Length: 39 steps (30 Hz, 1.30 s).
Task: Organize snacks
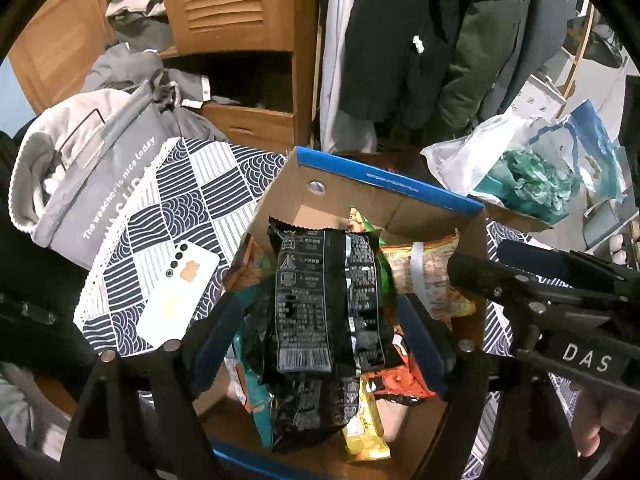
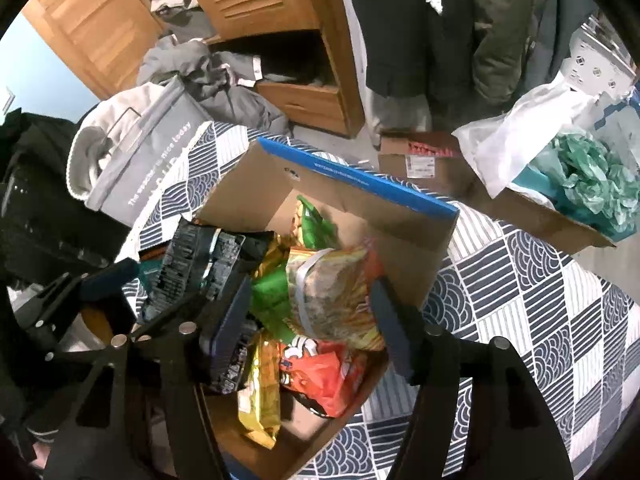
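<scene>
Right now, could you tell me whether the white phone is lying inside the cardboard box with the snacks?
No, the white phone lies camera side up on the patterned cloth, outside the left wall of the cardboard box.

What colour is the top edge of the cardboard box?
Blue, on the cardboard box; clearest in left wrist view.

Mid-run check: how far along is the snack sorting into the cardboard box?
Mostly done, apparently: the cardboard box already holds several packets, including the yellow packet and orange packet. In hand: the black packet lies between the open left gripper fingers over the box. The right gripper is open. No loose snacks visible outside.
</scene>
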{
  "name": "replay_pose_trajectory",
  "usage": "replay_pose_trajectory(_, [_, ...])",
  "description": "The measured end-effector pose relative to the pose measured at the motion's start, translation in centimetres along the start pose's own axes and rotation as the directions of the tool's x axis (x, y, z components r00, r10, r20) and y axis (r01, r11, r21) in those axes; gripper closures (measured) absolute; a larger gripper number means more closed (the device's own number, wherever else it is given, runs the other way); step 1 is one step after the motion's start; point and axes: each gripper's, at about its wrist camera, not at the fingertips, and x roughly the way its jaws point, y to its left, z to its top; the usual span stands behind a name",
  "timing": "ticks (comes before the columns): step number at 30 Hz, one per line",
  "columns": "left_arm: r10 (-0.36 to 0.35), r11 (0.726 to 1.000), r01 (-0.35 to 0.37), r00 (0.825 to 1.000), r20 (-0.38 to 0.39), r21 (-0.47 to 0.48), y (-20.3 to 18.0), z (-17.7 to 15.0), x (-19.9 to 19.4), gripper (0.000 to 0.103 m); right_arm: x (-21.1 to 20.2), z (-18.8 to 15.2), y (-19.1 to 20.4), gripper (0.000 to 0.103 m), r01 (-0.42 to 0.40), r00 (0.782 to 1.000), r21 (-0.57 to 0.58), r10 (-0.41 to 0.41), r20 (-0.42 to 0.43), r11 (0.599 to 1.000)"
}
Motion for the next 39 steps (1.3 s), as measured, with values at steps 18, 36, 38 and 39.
replay_pose_trajectory(18, [0.032,0.999,-0.032,0.996,0.081,-0.001,0.8,-1.1,-5.3,0.015,-6.9,-2.4,0.4,0.029,0.03,0.991,-0.012,-0.028,0.128,0.999])
replay_pose_trajectory(36, [0.054,0.998,-0.058,0.985,0.165,0.019,0.0,-1.8,-8.5,0.015,-10.0,-4.1,0.7,0.029,0.052,0.982,-0.057,-0.04,0.186,0.997])
replay_pose_trajectory(38, [0.053,0.998,-0.056,0.985,0.163,0.018,0.0,-1.8,-8.5,0.015,-10.1,-4.2,0.6,0.029,0.05,0.982,-0.058,-0.038,0.186,0.997])
replay_pose_trajectory(39, [0.05,0.998,-0.054,0.985,0.164,0.018,0.0,-1.8,-8.5,0.015,-10.1,-4.2,0.6,0.029,0.049,0.982,-0.059,-0.038,0.185,0.997])
